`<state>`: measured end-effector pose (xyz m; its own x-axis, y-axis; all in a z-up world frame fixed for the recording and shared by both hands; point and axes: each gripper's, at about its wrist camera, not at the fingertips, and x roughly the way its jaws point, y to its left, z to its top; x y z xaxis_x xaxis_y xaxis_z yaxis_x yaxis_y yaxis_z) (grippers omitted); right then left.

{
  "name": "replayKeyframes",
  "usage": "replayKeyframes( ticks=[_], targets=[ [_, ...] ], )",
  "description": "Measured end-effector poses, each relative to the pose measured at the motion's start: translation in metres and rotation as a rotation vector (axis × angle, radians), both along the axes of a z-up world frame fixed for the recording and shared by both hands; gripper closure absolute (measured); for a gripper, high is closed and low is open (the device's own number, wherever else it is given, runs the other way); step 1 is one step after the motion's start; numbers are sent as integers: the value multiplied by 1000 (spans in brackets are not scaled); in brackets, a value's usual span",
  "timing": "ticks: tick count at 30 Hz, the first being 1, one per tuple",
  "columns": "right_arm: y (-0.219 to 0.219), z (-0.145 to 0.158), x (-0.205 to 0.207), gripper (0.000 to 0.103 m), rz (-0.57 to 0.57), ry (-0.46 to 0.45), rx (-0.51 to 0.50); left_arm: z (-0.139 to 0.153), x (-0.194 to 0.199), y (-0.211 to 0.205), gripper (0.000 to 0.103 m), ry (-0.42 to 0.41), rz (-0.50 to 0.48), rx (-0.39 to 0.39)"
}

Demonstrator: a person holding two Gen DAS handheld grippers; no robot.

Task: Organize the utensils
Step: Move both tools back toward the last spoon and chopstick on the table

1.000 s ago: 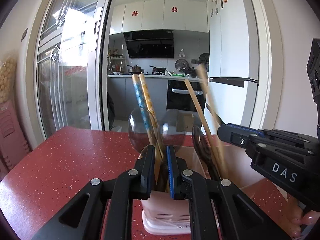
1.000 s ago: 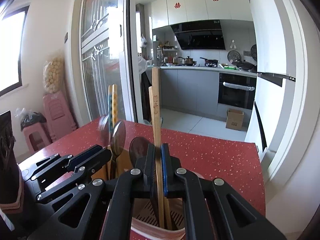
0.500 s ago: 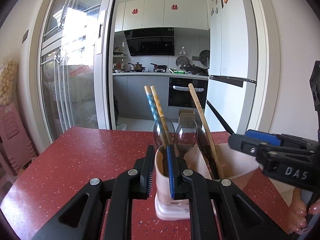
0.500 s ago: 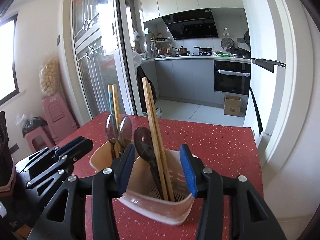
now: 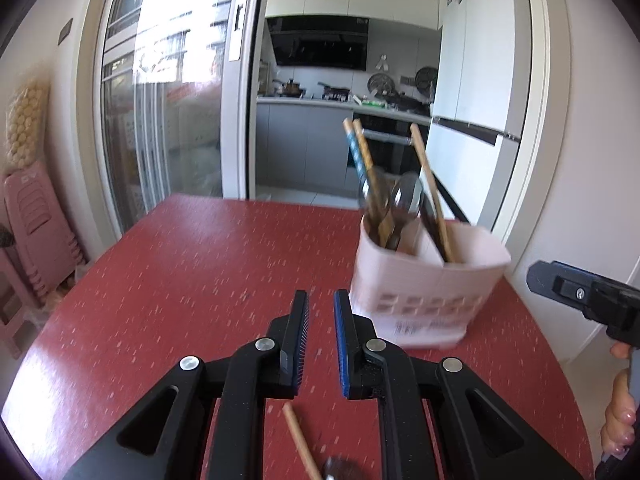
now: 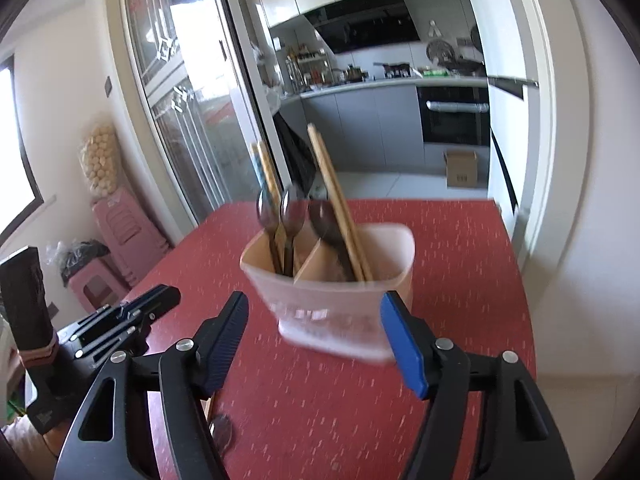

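A pale pink two-compartment utensil holder [image 5: 428, 292] stands on the red speckled table [image 5: 192, 280], ahead and right of my left gripper [image 5: 321, 296]. That gripper's jaws stand a narrow gap apart with nothing between them. The holder contains patterned chopsticks [image 5: 360, 160], spoons [image 6: 290, 208] and plain wooden chopsticks [image 6: 332, 196]. My right gripper [image 6: 314, 298] is just short of the holder [image 6: 332, 308], its jaws opening wide and empty. A loose wooden chopstick [image 5: 300, 444] and a dark spoon bowl [image 5: 340, 472] lie under my left gripper.
The table's right edge [image 6: 520, 280] runs close to a white wall. Pink plastic stools [image 5: 36, 224] are stacked left of the table by a glass sliding door [image 5: 168, 120]. A person's fingers [image 5: 618, 432] hold the right gripper's handle.
The right gripper let go of the wooden chopsticks, opened wide and drew back. The left gripper came away from the holder's wall and pulled back leftward. The holder now looks smaller and farther off.
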<state>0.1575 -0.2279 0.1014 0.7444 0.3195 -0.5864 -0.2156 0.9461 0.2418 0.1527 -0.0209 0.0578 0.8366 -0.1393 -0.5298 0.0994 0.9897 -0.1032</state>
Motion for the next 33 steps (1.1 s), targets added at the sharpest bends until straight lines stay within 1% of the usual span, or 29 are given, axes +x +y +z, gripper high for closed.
replayKeyframes(
  ticks=[4,7,8,9,10,12,14,17,18,19,20,25,33],
  targets=[
    [3,-15,-19,26,-23,67,-5,-11,-13,2,61,69,-13,25],
    [4,-29,-31,26,-40,123,12,-20,-23,4,61,113,-23,25],
    [4,-34,-35,26,-47,144,15,-22,-26,5,57,122,-25,23],
    [4,-38,-39,25,-54,158,16,-25,-30,6,17,136,-25,23],
    [5,-41,-42,22,-61,169,17,-28,-33,9,0,151,-15,26],
    [4,-48,-46,22,-81,196,17,-29,-42,13,0,135,1,16],
    [3,-52,-50,21,-96,217,23,-31,-48,16,0,147,-10,15],
    [1,-59,-57,16,-122,249,38,-34,-55,20,0,166,-5,31],
    [1,-61,-59,11,-127,260,39,-34,-57,22,0,172,-2,34],
    [1,-63,-61,2,-131,269,42,-35,-59,24,0,177,0,35],
    [1,-65,-63,0,-136,271,45,-36,-61,25,0,181,2,35],
    [5,-71,-73,0,-141,274,34,-42,-67,32,0,203,15,46],
    [29,-85,-81,0,-94,361,-52,-61,-78,44,0,250,32,76]
  ],
)
